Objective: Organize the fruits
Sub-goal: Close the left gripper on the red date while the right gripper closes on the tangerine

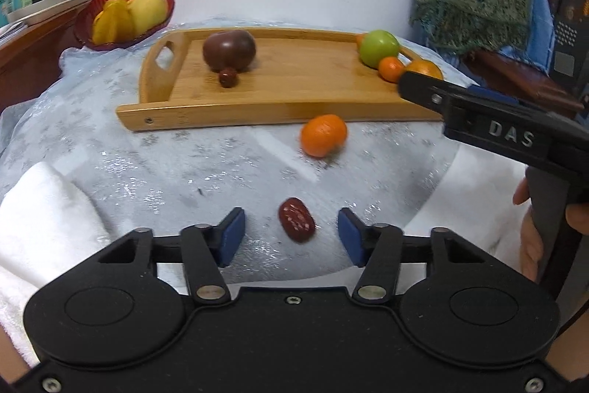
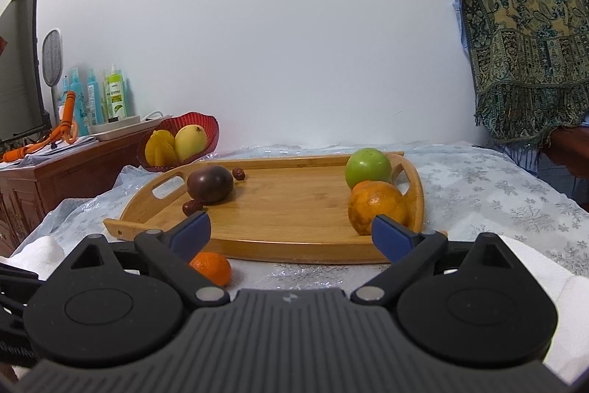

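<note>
Left gripper (image 1: 291, 232) sits spread around the red date (image 1: 296, 219) on the bench (image 1: 147, 172), pads not touching it; only that view shows the date; the loose mandarin (image 2: 212, 267) is half hidden in the right view; right gripper (image 2: 291, 232) gapes wide before the tray (image 2: 294, 209), empty.

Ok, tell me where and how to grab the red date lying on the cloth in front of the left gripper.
Grip the red date across its narrow middle, coming down from above and from the near side. It lies flat on the tablecloth, its long axis slanted from far-left to near-right, so the left gripper probably needs a slight roll to set the pads square on the long sides. The jaws flank it without touching yet.
</note>
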The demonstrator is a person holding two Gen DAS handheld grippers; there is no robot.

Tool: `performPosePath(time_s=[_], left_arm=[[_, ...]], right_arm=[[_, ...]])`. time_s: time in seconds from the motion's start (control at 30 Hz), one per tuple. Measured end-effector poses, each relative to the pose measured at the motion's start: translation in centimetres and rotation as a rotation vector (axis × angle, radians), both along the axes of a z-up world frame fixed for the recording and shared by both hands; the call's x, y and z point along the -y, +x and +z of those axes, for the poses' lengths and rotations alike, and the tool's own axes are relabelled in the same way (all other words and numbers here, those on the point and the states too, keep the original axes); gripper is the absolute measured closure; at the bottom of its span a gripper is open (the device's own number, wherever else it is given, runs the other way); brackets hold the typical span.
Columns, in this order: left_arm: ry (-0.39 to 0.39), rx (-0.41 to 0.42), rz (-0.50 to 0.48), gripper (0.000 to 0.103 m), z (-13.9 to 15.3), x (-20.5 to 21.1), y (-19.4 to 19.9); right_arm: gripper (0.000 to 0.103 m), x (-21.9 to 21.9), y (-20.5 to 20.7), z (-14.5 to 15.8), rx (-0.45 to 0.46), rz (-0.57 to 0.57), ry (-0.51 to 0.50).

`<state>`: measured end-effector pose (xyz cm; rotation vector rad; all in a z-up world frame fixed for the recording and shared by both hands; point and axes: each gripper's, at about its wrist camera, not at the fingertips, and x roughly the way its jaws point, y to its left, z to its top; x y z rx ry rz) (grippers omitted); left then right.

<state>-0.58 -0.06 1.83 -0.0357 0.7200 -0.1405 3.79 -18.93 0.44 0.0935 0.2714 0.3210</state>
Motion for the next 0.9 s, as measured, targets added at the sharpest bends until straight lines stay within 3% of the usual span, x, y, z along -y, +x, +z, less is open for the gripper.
performPosePath(time_s=[0.1, 0.37, 0.67, 0.9], left_arm=[[-0.002, -0.02, -0.001, 0.082, -0.6, 0.2, 0.5], [0.032, 0.022, 0.032, 0.084, -0.6, -0.2, 1.0], [0.02, 0.056, 0.144, 0.084, 0.2, -3.3, 2.6], [0.011, 0.067, 0.173, 0.084, 0.3, -4.5, 3.6]], right_arm=[[0.007, -0.3, 0.0, -0.2, -0.006, 0.012, -0.005], [0.009, -1.2, 0.2, -0.8, -0.039, 0.05, -0.031], [0.024, -3.4, 0.4, -1.3, -0.081, 0.135, -0.042], [0.034, -5.7, 0.6, -1.6, -0.096, 0.147, -0.103]])
